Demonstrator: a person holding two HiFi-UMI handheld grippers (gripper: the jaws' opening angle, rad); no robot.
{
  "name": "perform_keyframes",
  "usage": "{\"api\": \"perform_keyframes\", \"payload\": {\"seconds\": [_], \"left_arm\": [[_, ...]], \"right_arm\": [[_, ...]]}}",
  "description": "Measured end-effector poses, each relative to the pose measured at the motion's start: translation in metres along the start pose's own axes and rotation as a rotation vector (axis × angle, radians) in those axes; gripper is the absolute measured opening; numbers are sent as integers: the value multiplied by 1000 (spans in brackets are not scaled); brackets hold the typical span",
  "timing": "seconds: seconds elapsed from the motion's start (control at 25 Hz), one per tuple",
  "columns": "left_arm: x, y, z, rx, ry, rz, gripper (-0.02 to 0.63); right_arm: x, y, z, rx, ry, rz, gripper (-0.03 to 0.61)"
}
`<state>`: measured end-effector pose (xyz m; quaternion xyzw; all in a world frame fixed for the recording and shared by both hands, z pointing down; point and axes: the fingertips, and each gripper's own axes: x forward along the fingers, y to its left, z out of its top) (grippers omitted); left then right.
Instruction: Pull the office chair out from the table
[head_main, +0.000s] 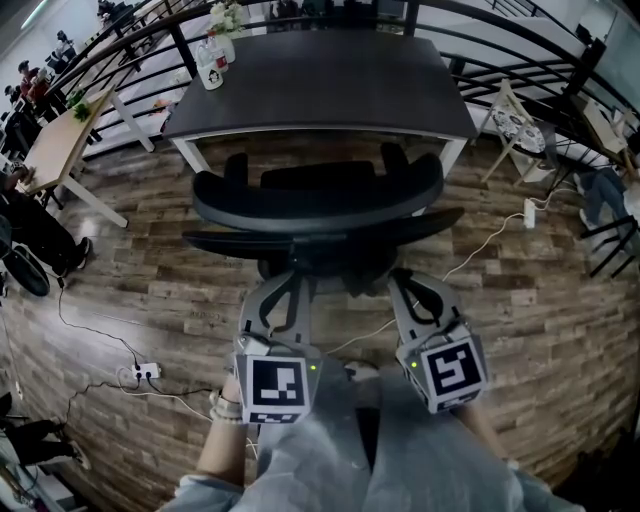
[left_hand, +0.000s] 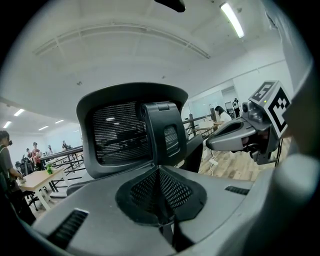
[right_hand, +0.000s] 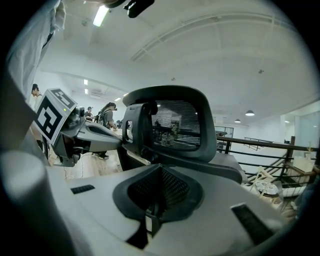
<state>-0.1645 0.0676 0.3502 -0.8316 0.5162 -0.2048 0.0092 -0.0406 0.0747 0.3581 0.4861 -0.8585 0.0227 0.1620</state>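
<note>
Left gripper (left_hand: 159, 170) and right gripper (right_hand: 160, 168) hold jaws together, empty; the office chair (head_main: 318, 200) at 12 o'clock, likely heavy yet rolling, suits a stiff backrest-rim hold.

The office chair (head_main: 318, 205) is black, its back fine mesh. The far table (head_main: 320, 80) is dark grey on white legs. The floor (head_main: 530, 300) shows brown wood planks. The grey left gripper (head_main: 283, 290) and right gripper (head_main: 415, 295) each bear 1 black-and-white square pattern.
</note>
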Motion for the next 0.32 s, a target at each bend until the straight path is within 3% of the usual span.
{"api": "perform_keyframes", "payload": {"seconds": [0.32], "left_arm": [[2,-1,1,1,-1,0,3]], "right_arm": [[1,0,1,0,-5,-1,3]]}}
